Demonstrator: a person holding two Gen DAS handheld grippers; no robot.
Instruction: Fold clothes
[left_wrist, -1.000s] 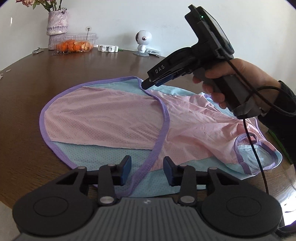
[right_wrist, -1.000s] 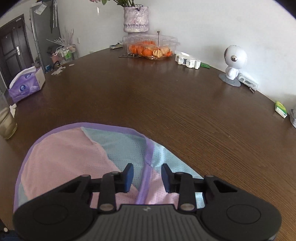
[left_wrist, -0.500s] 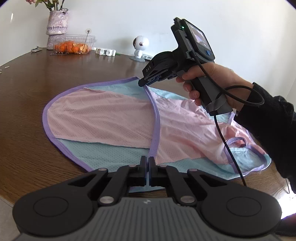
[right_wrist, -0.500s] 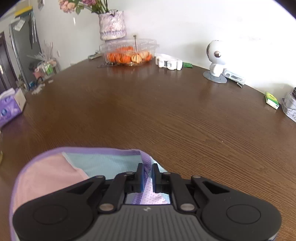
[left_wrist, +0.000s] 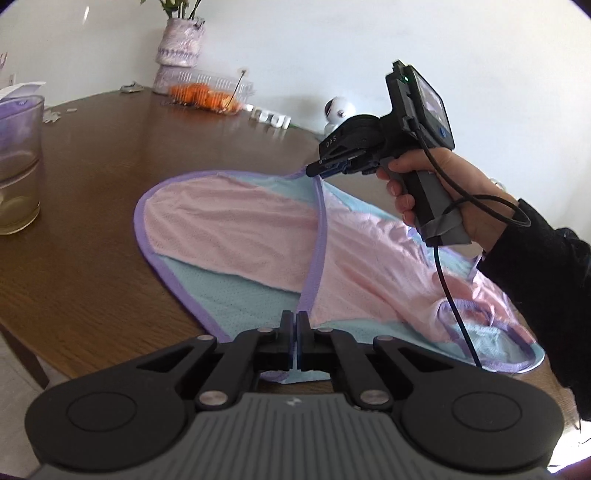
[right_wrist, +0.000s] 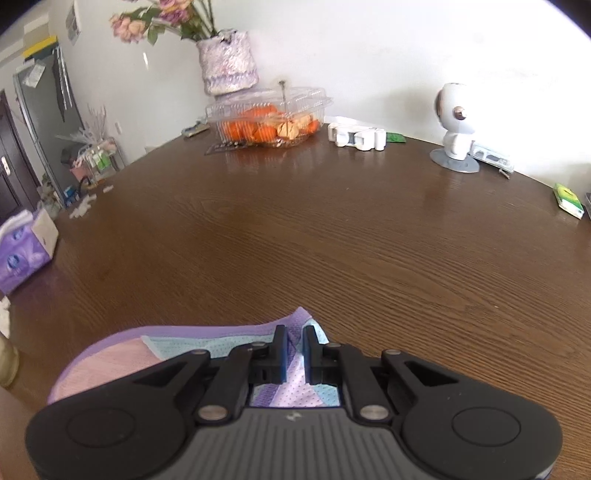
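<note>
Left wrist view: a pink and pale-blue mesh garment with purple trim lies spread on the round brown wooden table, its near edge at the table's rim.
Handling: thin perforated cloth, light and limp, likely to sag and slide on the polished wood; I judge the doubled purple binding the firmest place to pinch.
Left gripper: jaws clenched on the near end of the purple band, where it meets the hem.
Right gripper: held by a hand in a black sleeve, tips pinching the far end of the same band; in the right wrist view a narrow gap stays filled with purple and blue cloth.
Change: a second ago both pairs of jaws stood apart over the flat fabric; both have since closed on the trim.
Band now: pulled fairly straight between the two grips, its far end lifted off the table.
Background: a glass tumbler has come into the left of the left view.
</note>
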